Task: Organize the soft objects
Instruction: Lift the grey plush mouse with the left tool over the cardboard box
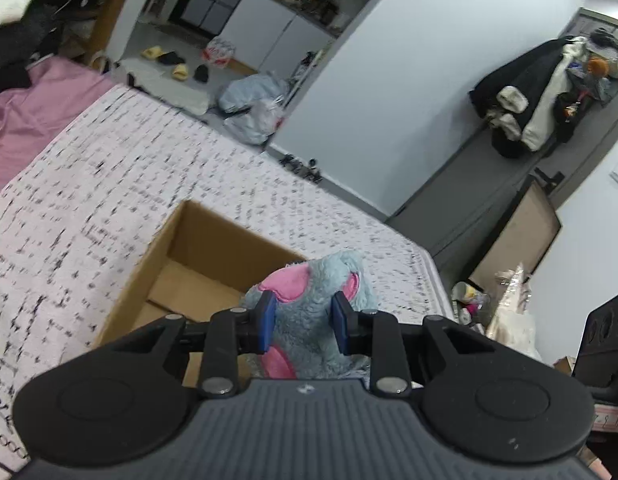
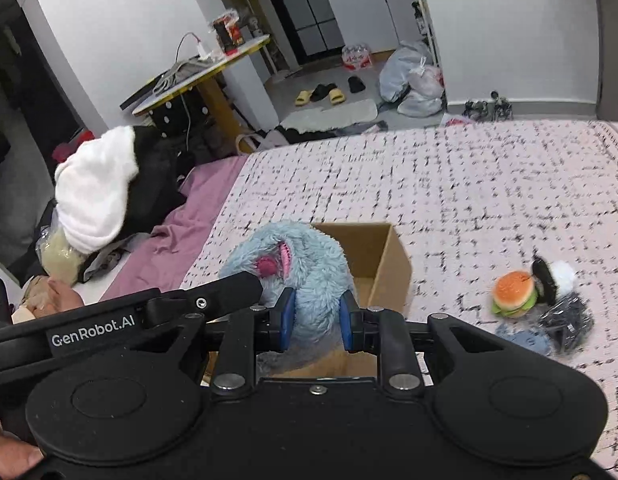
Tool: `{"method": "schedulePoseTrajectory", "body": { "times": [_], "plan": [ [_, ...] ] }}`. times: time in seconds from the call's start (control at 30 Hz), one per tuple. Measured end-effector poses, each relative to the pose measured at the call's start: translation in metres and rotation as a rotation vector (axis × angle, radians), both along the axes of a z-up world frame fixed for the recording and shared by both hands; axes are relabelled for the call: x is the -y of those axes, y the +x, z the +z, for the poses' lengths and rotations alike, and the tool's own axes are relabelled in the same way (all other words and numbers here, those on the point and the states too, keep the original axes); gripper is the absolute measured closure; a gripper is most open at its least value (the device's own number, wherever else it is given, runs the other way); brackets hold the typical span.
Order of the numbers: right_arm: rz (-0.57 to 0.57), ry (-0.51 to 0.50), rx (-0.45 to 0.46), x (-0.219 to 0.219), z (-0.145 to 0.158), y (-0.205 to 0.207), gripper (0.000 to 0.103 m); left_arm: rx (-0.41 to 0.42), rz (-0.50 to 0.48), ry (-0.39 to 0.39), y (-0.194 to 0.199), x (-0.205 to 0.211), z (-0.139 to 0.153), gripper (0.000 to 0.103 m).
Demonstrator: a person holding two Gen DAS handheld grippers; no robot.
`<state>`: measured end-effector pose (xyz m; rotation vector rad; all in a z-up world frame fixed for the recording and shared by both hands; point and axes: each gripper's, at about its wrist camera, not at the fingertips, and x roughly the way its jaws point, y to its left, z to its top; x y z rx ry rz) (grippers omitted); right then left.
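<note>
A fluffy light-blue plush toy (image 1: 317,312) with pink patches is held over an open cardboard box (image 1: 197,264) on the bed. My left gripper (image 1: 303,322) is shut on the plush, blue pads pressed into its fur. My right gripper (image 2: 316,316) is shut on the same plush (image 2: 301,268) from the other side, above the box (image 2: 385,264). The left gripper's black body (image 2: 229,292) shows in the right wrist view beside the plush. A burger plush (image 2: 513,292) lies on the bed to the right.
A black-and-white soft toy (image 2: 555,276) and dark and blue soft items (image 2: 565,324) lie by the burger. The speckled bedspread (image 2: 469,192) stretches beyond the box. A pink sheet (image 2: 189,236) with a pile of clothes (image 2: 97,196) lies left. Floor clutter beyond.
</note>
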<state>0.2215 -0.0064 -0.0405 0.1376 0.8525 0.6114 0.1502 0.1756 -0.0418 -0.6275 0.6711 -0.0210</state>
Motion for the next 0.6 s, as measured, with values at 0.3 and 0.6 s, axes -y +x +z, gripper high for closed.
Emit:
{"method": "schedulePoseTrajectory", "body": {
  "times": [0.3,0.6],
  "plan": [
    [-0.011,-0.066,-0.109,-0.003,-0.032,0.007,0.08,-0.123,-0.028,-0.056,0.013,-0.003,-0.041,0.074],
    [-0.022,-0.119,-0.12,0.007,-0.035,0.007,0.08,-0.149,-0.061,-0.119,0.019,0.004,-0.054,0.075]
  ]
}}
